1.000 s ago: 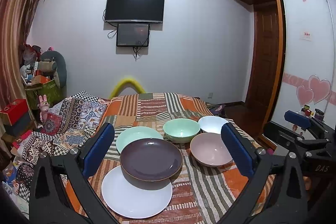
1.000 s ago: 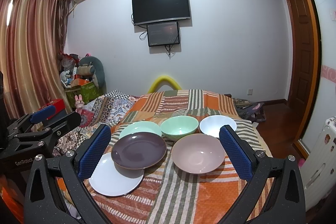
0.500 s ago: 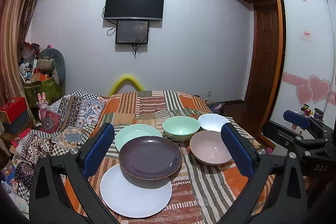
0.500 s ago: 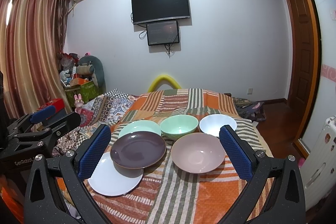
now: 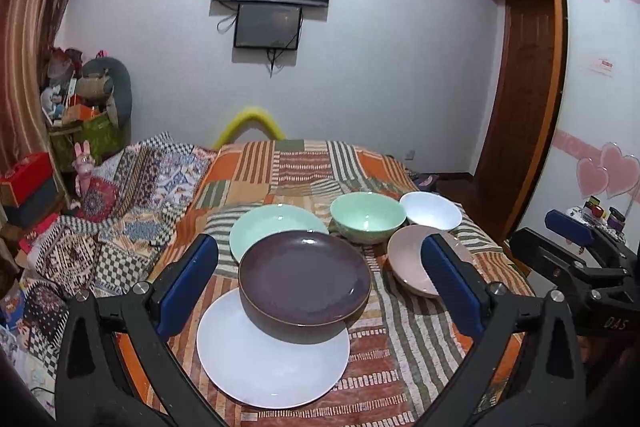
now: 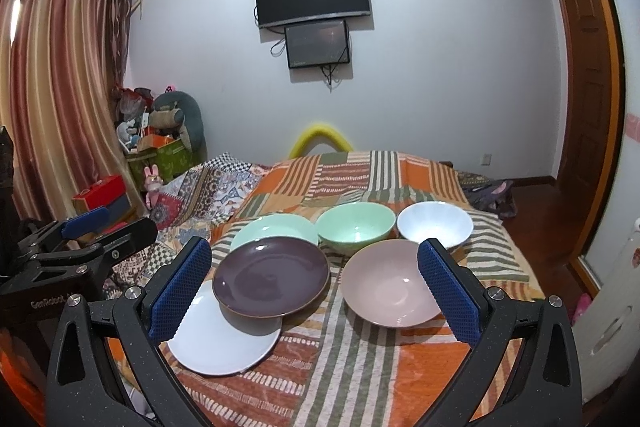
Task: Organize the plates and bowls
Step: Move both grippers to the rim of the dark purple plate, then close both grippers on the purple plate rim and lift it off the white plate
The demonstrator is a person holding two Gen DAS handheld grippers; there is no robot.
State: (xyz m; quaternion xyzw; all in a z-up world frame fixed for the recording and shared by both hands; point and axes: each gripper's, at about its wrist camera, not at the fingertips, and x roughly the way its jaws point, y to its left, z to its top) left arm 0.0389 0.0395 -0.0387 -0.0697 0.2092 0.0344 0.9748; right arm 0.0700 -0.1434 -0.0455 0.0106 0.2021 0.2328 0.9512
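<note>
Spreading across the lower half of both wrist views, a patchwork bedspread [image 5: 304,167] in orange, brown and grey-green stripes carries six pieces of crockery.

Plates, lower centre of the left wrist view: white plate [image 5: 272,367] nearest the camera, flat on the cloth; dark purple plate [image 5: 304,277] overlapping the white plate's far edge and tilted; pale green plate [image 5: 268,223] behind, its near rim hidden by the purple one.

Bowls, centre right: mint green bowl [image 5: 368,217] just beside the green plate; white bowl [image 5: 430,211] to its right, rims touching or nearly so; pink bowl [image 6: 390,283] in front of both, open cloth between it and the purple plate.

Left gripper [image 5: 320,287]: blue-padded fingers [image 5: 188,283] spread wide apart, holding nothing, framing the plate stack from above the near edge. Right gripper [image 6: 314,289]: fingers [image 6: 448,291] likewise wide apart and empty, framing the purple plate and pink bowl.

Edges: the white bowl sits near the bedspread's right edge, which drops to a wood floor [image 6: 548,211]. A striped band of bare cloth fills the bottom centre of the right wrist view. Beyond the bowls, the far half of the bedspread lies open up to a yellow arch [image 6: 320,139] at the wall. A patterned quilt [image 5: 132,195] bunches at the left.
</note>
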